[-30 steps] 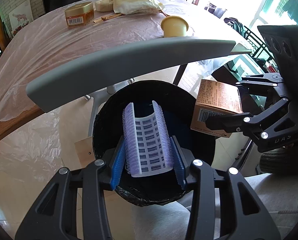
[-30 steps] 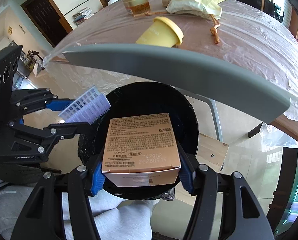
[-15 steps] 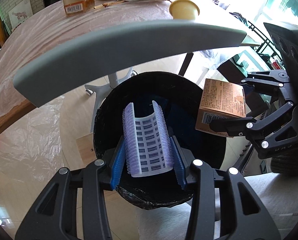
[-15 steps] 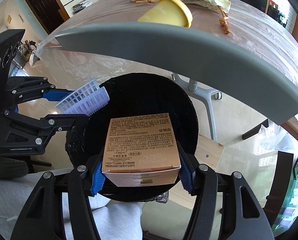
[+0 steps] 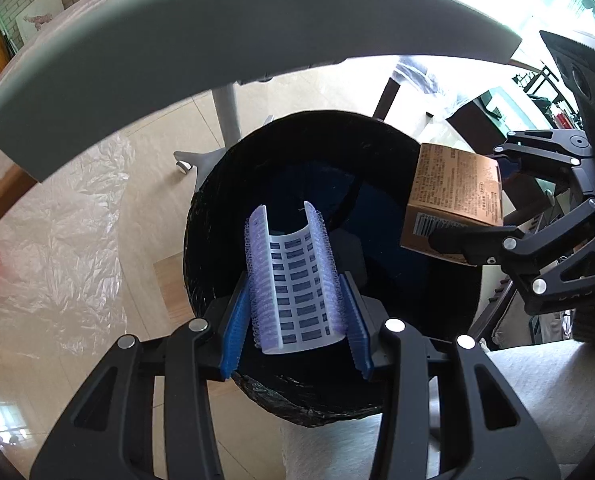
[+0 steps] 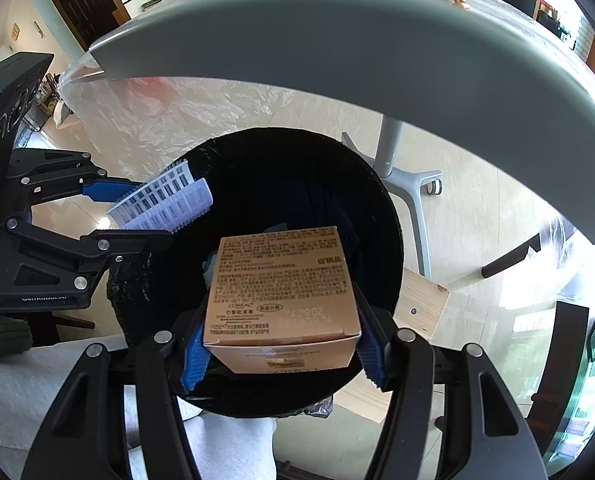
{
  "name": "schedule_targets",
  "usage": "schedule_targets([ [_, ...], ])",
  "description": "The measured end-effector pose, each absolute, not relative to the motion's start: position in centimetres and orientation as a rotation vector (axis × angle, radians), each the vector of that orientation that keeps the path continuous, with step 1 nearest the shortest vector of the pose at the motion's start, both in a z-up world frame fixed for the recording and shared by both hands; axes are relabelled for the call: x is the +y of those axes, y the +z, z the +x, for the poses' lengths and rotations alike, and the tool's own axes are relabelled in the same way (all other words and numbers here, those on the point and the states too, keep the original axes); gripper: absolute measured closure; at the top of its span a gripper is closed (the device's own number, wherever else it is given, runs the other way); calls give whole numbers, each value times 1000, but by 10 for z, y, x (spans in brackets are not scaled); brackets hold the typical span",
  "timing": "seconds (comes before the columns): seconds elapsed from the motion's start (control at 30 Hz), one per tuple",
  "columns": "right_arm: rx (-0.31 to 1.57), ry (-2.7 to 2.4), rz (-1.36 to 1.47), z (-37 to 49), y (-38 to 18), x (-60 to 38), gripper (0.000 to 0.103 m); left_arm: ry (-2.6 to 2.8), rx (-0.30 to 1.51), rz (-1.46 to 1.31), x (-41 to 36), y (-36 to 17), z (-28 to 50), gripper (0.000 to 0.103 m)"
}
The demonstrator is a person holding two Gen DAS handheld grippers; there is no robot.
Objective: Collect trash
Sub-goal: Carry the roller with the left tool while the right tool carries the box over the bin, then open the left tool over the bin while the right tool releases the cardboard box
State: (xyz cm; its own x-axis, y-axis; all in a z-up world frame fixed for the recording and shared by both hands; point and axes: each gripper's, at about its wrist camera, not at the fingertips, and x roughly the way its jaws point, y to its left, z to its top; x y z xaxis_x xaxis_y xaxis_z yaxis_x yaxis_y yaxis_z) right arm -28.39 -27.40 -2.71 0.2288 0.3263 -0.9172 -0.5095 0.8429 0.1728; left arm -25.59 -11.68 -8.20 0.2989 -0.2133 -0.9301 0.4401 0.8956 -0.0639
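A round bin lined with a black bag (image 5: 225, 184) (image 6: 381, 208) stands on the floor below the table edge. My left gripper (image 5: 295, 322) is shut on a white and purple hair roller (image 5: 293, 276), held over the bin's mouth; the roller (image 6: 165, 200) also shows in the right wrist view at the bin's left rim. My right gripper (image 6: 279, 354) is shut on a tan cardboard box (image 6: 281, 284) with printed text, also above the bin opening. That box (image 5: 453, 196) hangs at the bin's right rim in the left wrist view.
A grey curved table edge (image 5: 217, 40) (image 6: 337, 40) arches above the bin. Clear plastic sheeting (image 5: 57, 220) drapes down on the left. A grey table leg with castors (image 6: 401, 176) and a wooden block (image 6: 421, 304) stand beside the bin. A person's light trouser legs (image 6: 233, 448) sit below.
Both grippers have sunk toward the bin with their loads still held. The bin looks larger, and the table edge has slid up in both views.
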Motion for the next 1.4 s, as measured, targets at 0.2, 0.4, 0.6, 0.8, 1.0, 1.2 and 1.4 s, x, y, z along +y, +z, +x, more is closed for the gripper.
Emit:
schedule_targets([
  [0.2,1219,568,-175,-284,-35,-277,44,-432,1209,237,-121,-90,-254,58],
  [0.4,1223,555,-174,-284,-39,-275,44,-428,1222,255,-122,-99,-253,58],
  [0.6,1220,550,-176,-284,-42,-275,44,-428,1229,276,-124,-105,-252,58],
  [0.8,1223,543,-187,-282,-46,-274,44,-430,1237,297,-128,-110,-252,58],
  [1.0,1226,536,-193,-281,-48,-273,44,-434,1245,315,-129,-114,-250,58],
  [1.2,1226,533,-194,-281,-49,-272,44,-435,1246,325,-130,-116,-249,58],
  [1.4,1225,532,-196,-281,-48,-272,44,-434,1245,336,-132,-116,-250,58],
])
